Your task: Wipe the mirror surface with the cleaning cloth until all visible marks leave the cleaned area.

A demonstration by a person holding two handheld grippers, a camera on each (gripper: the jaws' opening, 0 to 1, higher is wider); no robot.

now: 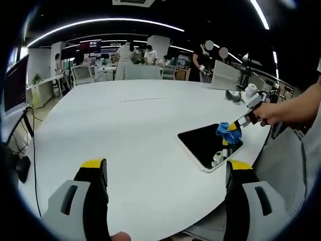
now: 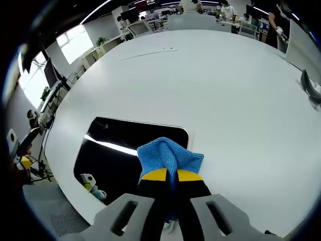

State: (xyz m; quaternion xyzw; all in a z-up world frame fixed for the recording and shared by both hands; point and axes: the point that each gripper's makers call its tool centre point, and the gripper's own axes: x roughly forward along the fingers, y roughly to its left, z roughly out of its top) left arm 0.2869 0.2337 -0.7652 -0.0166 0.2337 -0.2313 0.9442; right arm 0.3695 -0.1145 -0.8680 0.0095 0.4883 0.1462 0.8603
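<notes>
Here, the right tool (image 2: 172, 176) pinches a blue cloth (image 2: 168, 153), pressing it on the dark mirror (image 2: 120, 145) near the white worktop (image 2: 215, 85) edge for wiping; the left tool (image 1: 165, 170) hangs wide, empty.

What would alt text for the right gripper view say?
The right gripper, jaws shut on a blue cleaning cloth, presses it onto a dark rectangular mirror lying flat on a large white table. An office shows in the background.
</notes>
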